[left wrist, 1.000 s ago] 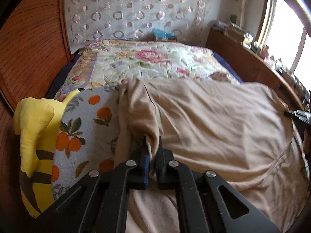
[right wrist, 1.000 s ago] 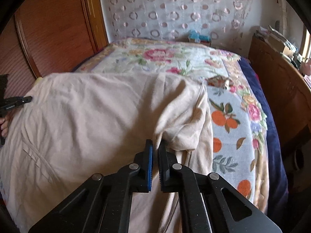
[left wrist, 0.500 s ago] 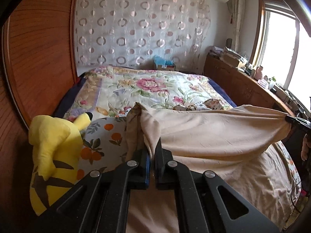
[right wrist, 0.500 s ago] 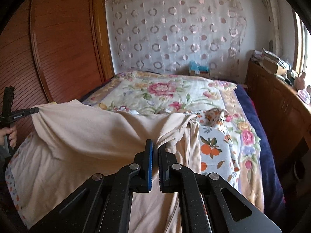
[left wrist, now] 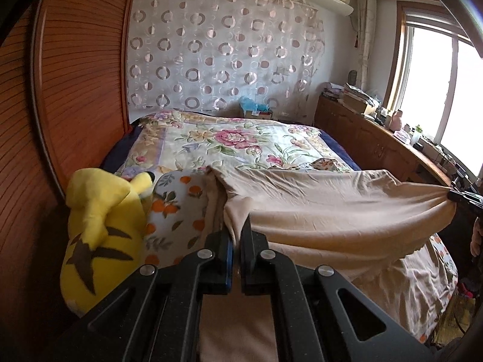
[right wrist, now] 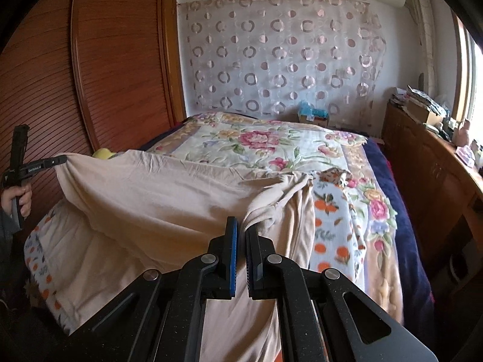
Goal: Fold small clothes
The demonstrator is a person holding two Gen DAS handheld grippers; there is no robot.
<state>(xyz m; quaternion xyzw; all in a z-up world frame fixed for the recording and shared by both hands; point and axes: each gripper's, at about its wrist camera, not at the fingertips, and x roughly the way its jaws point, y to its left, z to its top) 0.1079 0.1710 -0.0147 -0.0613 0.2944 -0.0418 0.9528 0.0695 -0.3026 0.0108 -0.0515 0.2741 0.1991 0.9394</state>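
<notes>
A beige garment (left wrist: 332, 211) is stretched taut above the bed between my two grippers; it also shows in the right wrist view (right wrist: 169, 199). My left gripper (left wrist: 237, 235) is shut on its left edge. My right gripper (right wrist: 241, 235) is shut on its right edge, by a ribbed hem. Each gripper shows far off in the other's view, the right one (left wrist: 465, 197) and the left one (right wrist: 45, 163), pinching the cloth's corner. The lower part of the garment hangs down over the bed's front.
The bed has a floral quilt (left wrist: 229, 141) and an orange-print blanket (left wrist: 178, 211). A yellow plush toy (left wrist: 102, 229) lies at the left by the wooden wardrobe (left wrist: 69, 90). A cluttered wooden cabinet (left wrist: 377, 144) runs under the window at right.
Both grippers have lifted the garment's edge up off the bed and pulled it taut; the cameras have risen and tilted up, so the wall and window now show.
</notes>
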